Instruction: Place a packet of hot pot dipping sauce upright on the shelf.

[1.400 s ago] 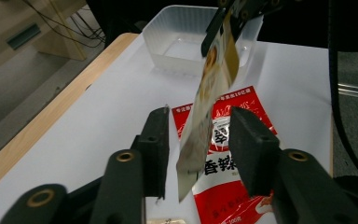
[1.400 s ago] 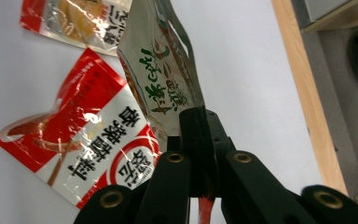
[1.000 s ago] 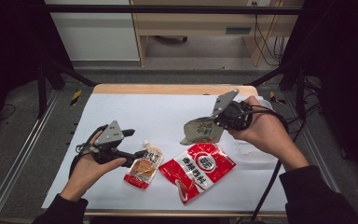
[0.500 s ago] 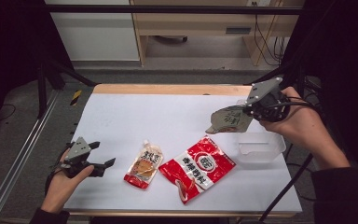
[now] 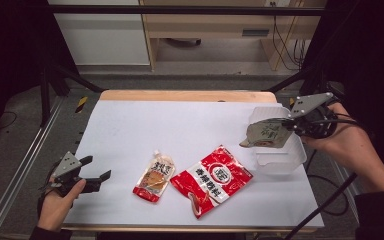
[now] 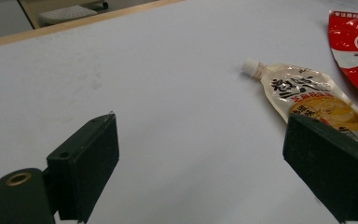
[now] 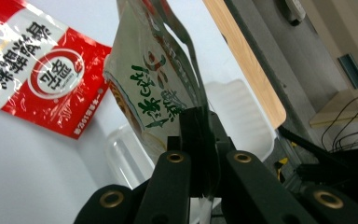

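One pouch [image 5: 266, 135] hangs pinched in your right claw [image 5: 286, 125] over the clear tray [image 5: 280, 161] at the desk's right edge; two packets [image 5: 156, 176] remain mid-desk. Your left claw [image 5: 91, 172] gapes empty, near-left corner.

On the white worktop [image 5: 145, 125], the orange spouted sauce pouch [image 5: 155, 176] lies just left of the red-and-white snack bag [image 5: 213, 178]; the clear plastic tub [image 5: 279, 157] sits right of both.

Bright even overhead light on table [image 5: 145, 130]; dark surroundings; frames soft, slightly blurred
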